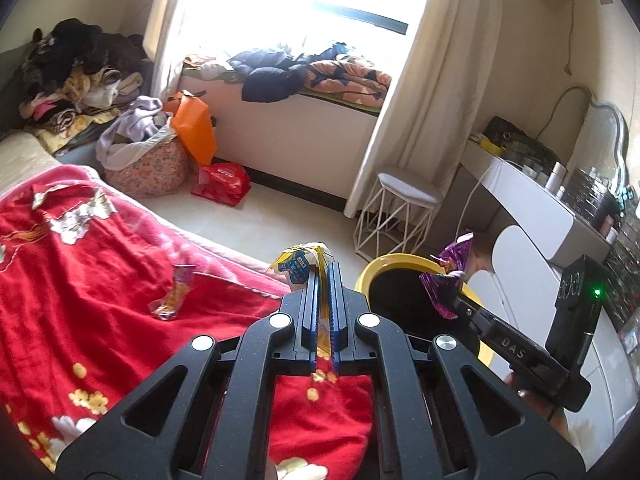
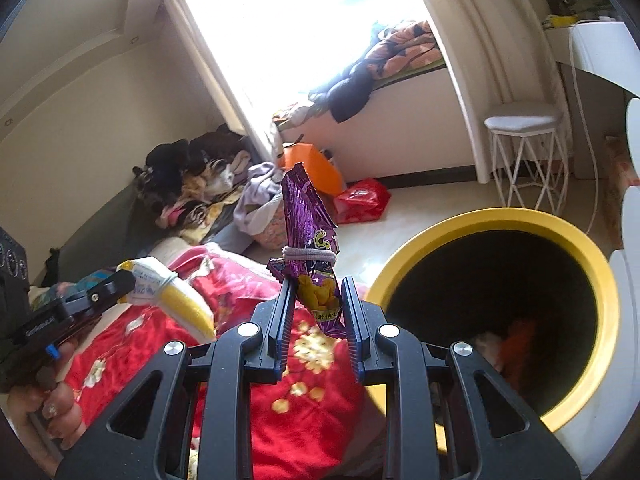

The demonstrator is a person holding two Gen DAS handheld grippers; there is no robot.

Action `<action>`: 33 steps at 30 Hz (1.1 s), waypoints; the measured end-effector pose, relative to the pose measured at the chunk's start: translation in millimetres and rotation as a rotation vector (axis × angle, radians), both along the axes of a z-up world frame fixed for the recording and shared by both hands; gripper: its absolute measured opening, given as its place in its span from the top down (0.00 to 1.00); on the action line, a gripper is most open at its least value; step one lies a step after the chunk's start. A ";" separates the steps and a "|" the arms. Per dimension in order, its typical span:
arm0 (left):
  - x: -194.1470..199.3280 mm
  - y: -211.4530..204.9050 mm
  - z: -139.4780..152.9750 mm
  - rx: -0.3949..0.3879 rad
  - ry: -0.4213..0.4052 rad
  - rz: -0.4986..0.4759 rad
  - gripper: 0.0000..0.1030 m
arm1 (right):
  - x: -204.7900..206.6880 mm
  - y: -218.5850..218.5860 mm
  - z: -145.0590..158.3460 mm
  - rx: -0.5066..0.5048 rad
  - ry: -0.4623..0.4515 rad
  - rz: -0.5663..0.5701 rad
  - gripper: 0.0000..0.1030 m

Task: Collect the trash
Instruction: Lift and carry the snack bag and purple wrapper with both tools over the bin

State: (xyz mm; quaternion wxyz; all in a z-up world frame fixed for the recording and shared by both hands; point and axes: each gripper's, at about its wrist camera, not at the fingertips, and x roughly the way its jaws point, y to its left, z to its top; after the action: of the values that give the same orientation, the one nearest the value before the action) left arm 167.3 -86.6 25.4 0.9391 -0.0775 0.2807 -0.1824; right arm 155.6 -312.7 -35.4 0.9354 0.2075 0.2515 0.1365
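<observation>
Two wrappers are in my grip, one per gripper, both near the bin.

Largest item: red floral bed blanket (image 1: 100, 280), spread beneath both of my grippers. One loose crumpled orange-and-pink foil wrapper (image 1: 173, 295) lies on it, apart from either gripper.

Round trash bin with yellow rim and black interior (image 2: 500, 220) stands on the pale floor just beside the blanket edge. White and orange scraps show at its bottom.

My right gripper (image 2: 318, 306) has its jaws narrowly parted and clamped on the lower end of a purple foil snack bag tied with a grey band (image 2: 308, 216). That bag stands upright, just left of the bin rim in the right wrist view.

My left gripper (image 1: 324, 300) has its jaws fully closed on a yellow-and-white flat snack packet (image 1: 298, 266), whose end sticks out past the fingertips, left of the bin rim.

A person's hand (image 2: 52, 404) grips the left gripper's handle.
</observation>
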 end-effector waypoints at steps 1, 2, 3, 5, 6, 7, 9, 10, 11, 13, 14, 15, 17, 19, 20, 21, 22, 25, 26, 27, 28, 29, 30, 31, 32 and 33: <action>0.5 -3.2 0.0 0.002 0.000 -0.007 0.98 | -0.2 -1.8 -0.3 0.001 0.001 -0.009 0.78; 0.2 -5.4 0.5 0.003 0.001 -0.011 0.98 | -1.2 -3.5 -0.9 0.000 0.002 -0.020 0.78; 0.9 -8.5 0.3 0.004 0.001 -0.018 0.98 | -1.4 -7.1 -1.6 -0.001 0.003 -0.033 0.78; 1.5 -14.4 0.3 0.008 0.001 -0.030 0.98 | -1.1 -10.2 -2.2 -0.012 0.004 -0.058 0.78; 1.7 -18.0 0.1 0.010 0.001 -0.036 0.98 | -1.0 -8.9 -1.9 -0.017 0.005 -0.068 0.78; 1.8 -21.7 -0.2 0.013 0.001 -0.042 0.98 | -0.7 -10.8 -2.1 -0.024 0.007 -0.081 0.78; 2.0 -27.8 -0.7 0.016 0.002 -0.053 0.98 | -0.8 -12.2 -1.6 -0.052 0.006 -0.106 0.78; 2.3 -31.4 -1.0 0.018 0.002 -0.059 0.98 | -0.9 -13.1 -1.2 -0.068 0.005 -0.116 0.78; 2.4 -34.0 -1.4 0.019 0.002 -0.063 0.98 | -1.3 -13.9 -0.8 -0.089 0.006 -0.131 0.78; 3.5 -40.0 -2.4 0.021 0.005 -0.075 0.98 | -2.1 -14.5 -1.3 -0.130 0.003 -0.155 0.78; 3.9 -43.2 -2.9 0.021 0.005 -0.079 0.98 | -1.3 -14.9 -1.3 -0.141 0.003 -0.161 0.78; 4.7 -46.0 -3.4 0.020 0.007 -0.085 0.98 | -1.3 -15.6 -1.7 -0.153 0.003 -0.172 0.78; 5.7 -50.9 -4.3 0.021 0.007 -0.091 0.98 | -0.2 -18.8 -3.6 -0.166 0.006 -0.190 0.78; 6.4 -57.2 -5.8 0.022 0.008 -0.101 0.98 | 0.8 -22.7 -5.8 -0.170 0.015 -0.208 0.78; 6.8 -59.1 -6.2 0.023 0.008 -0.105 0.98 | 2.1 -24.4 -6.2 -0.170 0.019 -0.215 0.78; 7.3 -63.0 -7.2 0.023 0.010 -0.112 0.98 | 2.8 -27.9 -7.7 -0.168 0.027 -0.227 0.78; 7.4 -65.5 -7.9 0.024 0.009 -0.117 0.98 | 3.0 -30.3 -8.4 -0.167 0.033 -0.237 0.78; 7.9 -75.0 -10.6 0.027 0.008 -0.131 0.98 | 5.8 -42.6 -12.8 -0.141 0.062 -0.268 0.78; 8.4 -78.8 -11.5 0.029 0.009 -0.137 0.98 | 5.5 -45.6 -13.5 -0.133 0.069 -0.276 0.78; 8.9 -81.4 -11.8 0.030 0.009 -0.141 0.98 | 5.8 -48.8 -15.0 -0.121 0.082 -0.283 0.78; 9.3 -85.4 -12.9 0.033 0.010 -0.148 0.98 | 6.3 -51.5 -16.3 -0.115 0.093 -0.291 0.78; 10.1 -88.0 -13.9 0.035 0.011 -0.153 0.98 | 6.4 -54.5 -17.7 -0.107 0.102 -0.296 0.78; 10.4 -91.4 -15.1 0.037 0.012 -0.158 0.98 | 6.9 -57.8 -19.4 -0.098 0.112 -0.300 0.78; 11.2 -95.0 -16.6 0.039 0.013 -0.164 0.98 | 7.1 -60.6 -20.2 -0.093 0.120 -0.304 0.78; 12.4 -98.4 -18.4 0.040 0.017 -0.170 0.98 | 7.4 -62.3 -20.6 -0.091 0.126 -0.307 0.78; 13.6 -100.5 -19.6 0.041 0.020 -0.173 0.98 | 7.9 -63.5 -21.1 -0.088 0.132 -0.308 0.78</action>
State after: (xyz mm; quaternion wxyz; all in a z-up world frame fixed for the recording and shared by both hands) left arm 180.8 -187.1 5.8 0.9183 -0.0357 0.2993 -0.2565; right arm 163.5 -376.1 -56.5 0.9349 0.2107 0.2835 -0.0335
